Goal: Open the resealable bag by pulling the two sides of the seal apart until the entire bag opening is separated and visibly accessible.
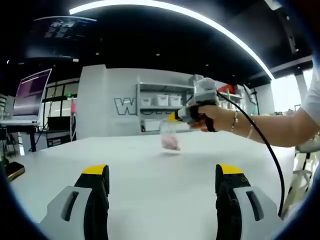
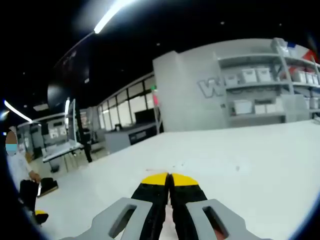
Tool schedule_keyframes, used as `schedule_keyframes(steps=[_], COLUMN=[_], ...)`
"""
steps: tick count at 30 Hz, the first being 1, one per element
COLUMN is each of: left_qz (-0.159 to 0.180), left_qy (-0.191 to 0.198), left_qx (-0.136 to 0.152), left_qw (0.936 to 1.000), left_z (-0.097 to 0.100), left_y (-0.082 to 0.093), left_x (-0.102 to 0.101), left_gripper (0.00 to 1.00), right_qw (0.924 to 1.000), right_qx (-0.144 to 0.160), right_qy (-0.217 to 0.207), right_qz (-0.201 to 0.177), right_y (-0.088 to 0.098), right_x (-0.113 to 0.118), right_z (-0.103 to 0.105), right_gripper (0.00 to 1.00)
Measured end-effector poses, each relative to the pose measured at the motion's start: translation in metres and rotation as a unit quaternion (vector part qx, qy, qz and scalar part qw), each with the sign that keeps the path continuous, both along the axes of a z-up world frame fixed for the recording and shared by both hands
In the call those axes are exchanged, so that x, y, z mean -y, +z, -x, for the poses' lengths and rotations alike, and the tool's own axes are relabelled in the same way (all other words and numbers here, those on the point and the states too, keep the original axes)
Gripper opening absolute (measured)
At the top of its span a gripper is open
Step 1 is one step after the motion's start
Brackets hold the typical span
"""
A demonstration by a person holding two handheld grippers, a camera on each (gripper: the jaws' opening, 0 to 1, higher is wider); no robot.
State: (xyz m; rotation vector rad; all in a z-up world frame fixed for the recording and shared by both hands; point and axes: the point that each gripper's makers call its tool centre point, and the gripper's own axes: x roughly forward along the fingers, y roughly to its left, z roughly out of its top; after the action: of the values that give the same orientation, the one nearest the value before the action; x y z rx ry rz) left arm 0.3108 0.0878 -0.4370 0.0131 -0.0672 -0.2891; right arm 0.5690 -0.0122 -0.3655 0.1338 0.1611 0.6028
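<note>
Left gripper view. Writing: a large pale letter "W" [image 1: 121,106] stands on the grey wall at centre frame, with further letters hidden behind the shelving and the hand; the rest cannot be read. A monitor [image 1: 31,95] at upper left shows a lit screen, text too small to read. The left claw [image 1: 164,181] rises from the bottom edge with its two yellow-tipped jaws wide apart, nothing between them and nothing touched; bare white bench [image 1: 150,200] shows in the gap. Right of centre, a person's hand [image 1: 216,118] grips the right claw [image 1: 176,117], from which the resealable bag [image 1: 170,136] hangs. The bag is clear, with pinkish contents low inside, and its lower end is at or just above the bench surface; contact cannot be confirmed. A black cable [image 1: 267,150] runs from that gripper toward the lower right. Shelves with white bins [image 1: 162,100] stand against the wall behind.

Right gripper view. Writing: the same "W" [image 2: 210,88] appears on the wall at upper right, beside shelving [image 2: 260,80] that cuts off the following letters. The right claw [image 2: 169,181] rises at bottom centre with jaws pressed together, yellow tips meeting. A pinkish sliver shows along the seam lower down; what it is cannot be told here. White bench [image 2: 240,160] spreads across the right half. At the left edge a person [image 2: 22,175] stands near a desk [image 2: 60,150].
</note>
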Motion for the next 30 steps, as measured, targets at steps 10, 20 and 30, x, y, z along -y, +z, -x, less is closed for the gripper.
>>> schedule_keyframes(steps=[10,20,30], left_qz=[0.008,0.012,0.011], left_qy=[0.0,0.0,0.001], left_qx=[0.001,0.001,0.001], left_qw=[1.0,0.9999,0.9999], left_z=[-0.001,-0.001,-0.002], left_y=[0.002,0.001,0.0], left_x=[-0.001,-0.003,-0.004], left_gripper=[0.88,0.88,0.88], right_qw=[1.0,0.9999,0.9998], right_qx=[-0.005,-0.009,-0.014], right_qy=[-0.004,-0.011,-0.014], right_qz=[-0.001,0.002,0.0], right_y=[0.003,-0.001,-0.007], right_x=[-0.006,-0.01,-0.013], right_z=[-0.014,-0.03,-0.041], right_gripper=[0.0,0.0,0.0])
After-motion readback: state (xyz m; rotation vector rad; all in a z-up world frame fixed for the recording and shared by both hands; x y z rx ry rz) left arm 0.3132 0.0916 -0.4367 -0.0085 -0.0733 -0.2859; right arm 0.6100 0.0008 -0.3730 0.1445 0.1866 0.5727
